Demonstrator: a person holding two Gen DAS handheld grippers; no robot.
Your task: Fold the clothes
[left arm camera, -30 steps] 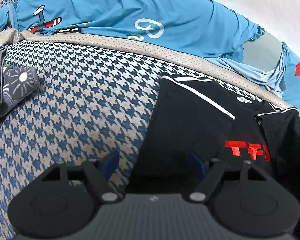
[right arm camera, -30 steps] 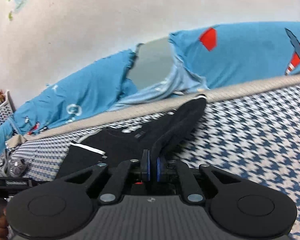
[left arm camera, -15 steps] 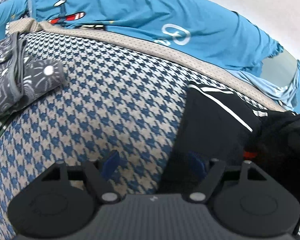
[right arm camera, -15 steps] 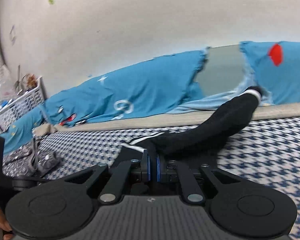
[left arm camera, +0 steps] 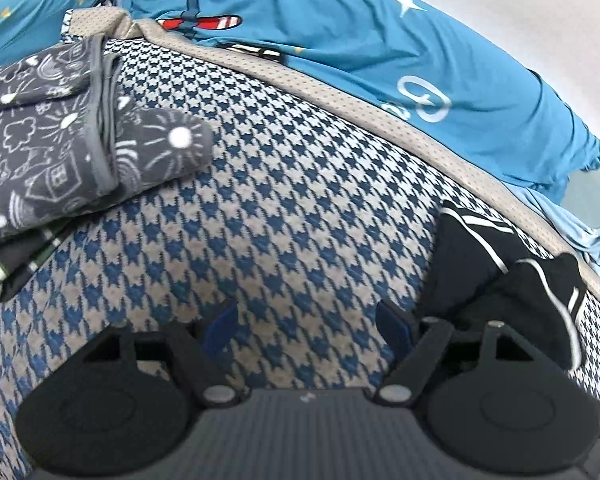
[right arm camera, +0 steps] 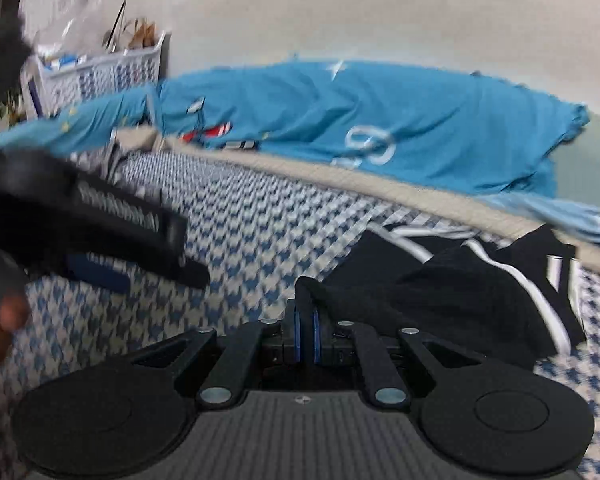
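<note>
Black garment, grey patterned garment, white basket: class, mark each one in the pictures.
black garment [right arm camera: 460, 300], right wrist view, on its bunched middle
grey patterned garment [left arm camera: 40, 152], left wrist view, on its printed top
white basket [right arm camera: 112, 72], right wrist view, on its lattice wall

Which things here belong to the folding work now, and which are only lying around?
Part of the job:
- black garment with white stripes
- right gripper, shut on a fold of it
- left gripper, open over the houndstooth cover

Lying about:
- grey patterned clothes, in a pile at the left
- blue printed sheet
- white basket
</note>
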